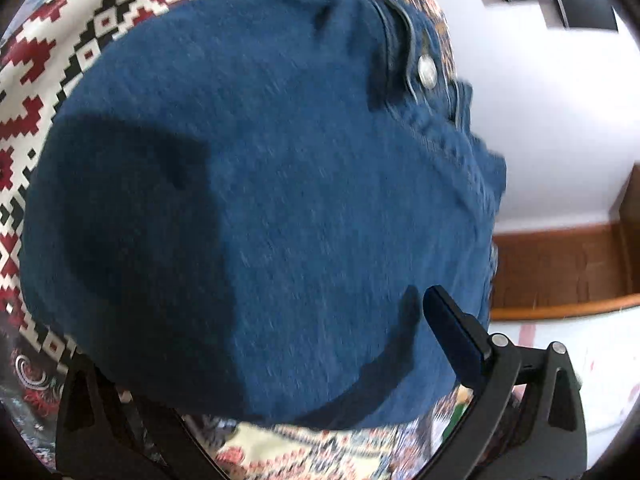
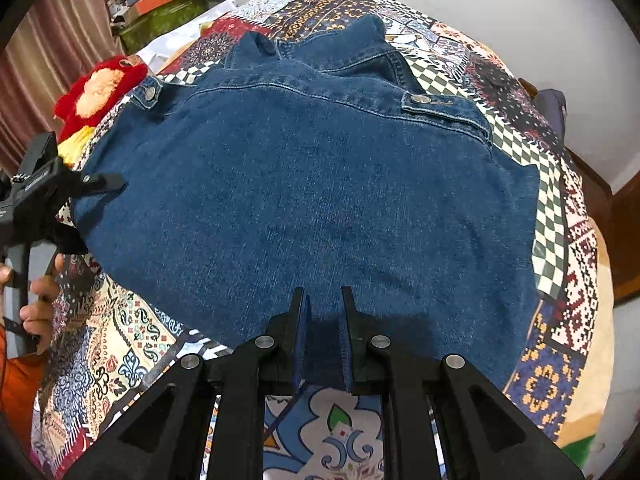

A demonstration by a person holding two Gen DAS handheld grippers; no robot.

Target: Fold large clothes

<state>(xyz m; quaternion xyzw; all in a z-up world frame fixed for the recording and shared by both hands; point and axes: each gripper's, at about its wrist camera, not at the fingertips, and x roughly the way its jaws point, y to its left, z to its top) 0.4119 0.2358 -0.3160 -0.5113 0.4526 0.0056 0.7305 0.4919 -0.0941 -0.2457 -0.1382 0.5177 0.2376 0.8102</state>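
Observation:
A blue denim jacket [image 2: 312, 184] lies back-up on the patterned bedspread [image 2: 132, 356], collar at the far end, sleeves tucked under. My right gripper [image 2: 323, 304] sits at the near hem, its fingers slightly apart with the hem edge between them. My left gripper [image 2: 100, 182] shows at the jacket's left edge in the right wrist view, touching the denim. In the left wrist view the jacket [image 1: 280, 200] fills the frame; one finger [image 1: 452, 328] shows over the cloth, the other is hidden under it.
A red and yellow plush toy [image 2: 96, 92] lies at the bed's far left. Piled boxes and clothes [image 2: 160, 4] stand beyond it by a curtain. A white wall and wooden headboard [image 1: 560, 272] border the bed's right side.

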